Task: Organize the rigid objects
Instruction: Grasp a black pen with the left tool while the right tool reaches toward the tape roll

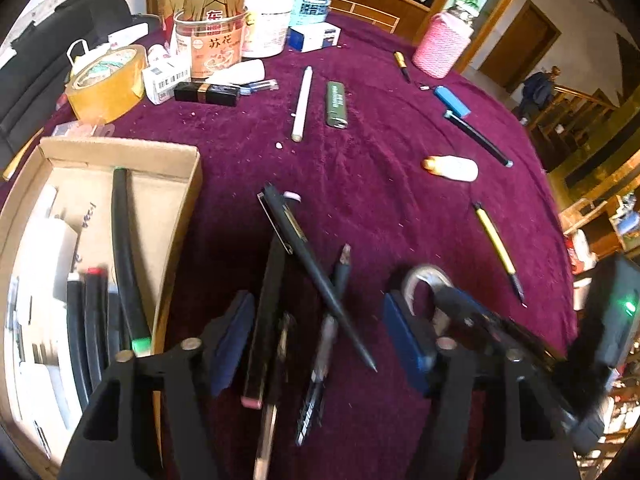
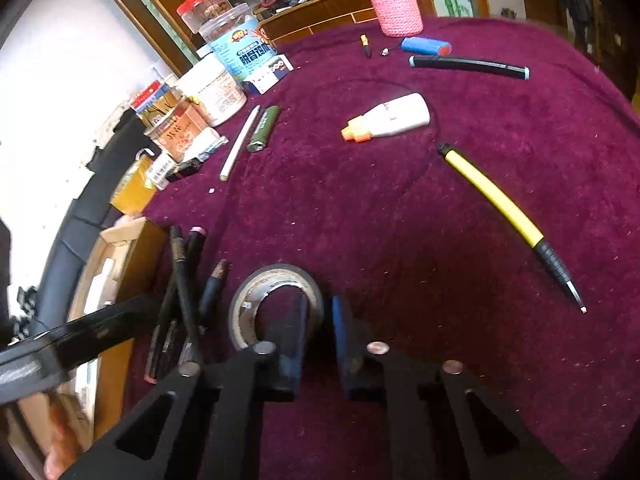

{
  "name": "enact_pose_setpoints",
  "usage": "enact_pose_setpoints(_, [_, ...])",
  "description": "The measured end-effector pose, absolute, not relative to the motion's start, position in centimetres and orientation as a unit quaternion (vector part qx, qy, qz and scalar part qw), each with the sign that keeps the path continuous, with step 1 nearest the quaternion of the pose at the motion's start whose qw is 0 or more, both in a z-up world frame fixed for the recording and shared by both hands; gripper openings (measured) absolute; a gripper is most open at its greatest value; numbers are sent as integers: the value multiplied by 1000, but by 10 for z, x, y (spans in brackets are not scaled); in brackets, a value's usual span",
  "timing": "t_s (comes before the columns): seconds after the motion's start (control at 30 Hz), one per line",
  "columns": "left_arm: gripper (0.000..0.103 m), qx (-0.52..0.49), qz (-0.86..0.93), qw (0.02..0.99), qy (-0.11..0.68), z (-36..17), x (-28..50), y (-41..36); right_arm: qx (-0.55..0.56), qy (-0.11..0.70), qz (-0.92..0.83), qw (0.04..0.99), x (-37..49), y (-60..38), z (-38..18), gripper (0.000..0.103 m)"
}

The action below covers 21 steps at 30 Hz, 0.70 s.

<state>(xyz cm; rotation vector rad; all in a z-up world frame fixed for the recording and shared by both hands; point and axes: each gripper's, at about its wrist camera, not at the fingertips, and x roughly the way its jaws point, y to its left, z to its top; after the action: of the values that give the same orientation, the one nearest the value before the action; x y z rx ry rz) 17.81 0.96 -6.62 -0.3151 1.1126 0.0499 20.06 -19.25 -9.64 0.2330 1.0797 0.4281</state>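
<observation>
Purple velvet cloth covers a round table (image 1: pixel 380 128) in a wood-panelled room. At the near left, a shallow cardboard box (image 1: pixel 176 184) sits on the cloth, already holding several black pens and white items. Just right of the box lies a loose pile of dark pens (image 1: pixel 304 276), crossed over one another. The left tool (image 1: pixel 320 340) hovers over this pile with its two blue-padded fingers spread wide on either side of the pens, gripping nothing. Just right of the pile lies a grey roll of tape (image 2: pixel 276 304). The right tool (image 2: pixel 320 336) reaches it with its fingers apart; one finger sits inside the roll's hole and the other outside the rim, and whether they press on the rim cannot be told. Farther out on the cloth, well apart from each other, lie a yellow pen (image 2: pixel 504 212) at the right, a white bottle with an orange cap (image 2: pixel 392 122) near the middle, a white stick (image 1: pixel 302 104) beside a green lighter (image 1: pixel 336 104), a long black pen (image 2: pixel 468 66) and a blue lighter (image 2: pixel 426 46). Jars and tubs (image 1: pixel 216 44), a roll of brown packing tape (image 1: pixel 106 82) and a pink knitted cup holder (image 2: pixel 394 2) stand along the far edge.
</observation>
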Motion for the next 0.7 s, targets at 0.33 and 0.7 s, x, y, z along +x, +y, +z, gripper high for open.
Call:
enact_pose_setpoints(0.33, [32, -142, 48, 834, 531, -78, 202, 7, 113, 506, 191, 834, 199, -196, -94, 11])
enact_pose_setpoints(0.7, [16, -154, 38, 819, 552, -91, 207, 6, 111, 505, 189, 835, 199, -196, -93, 11])
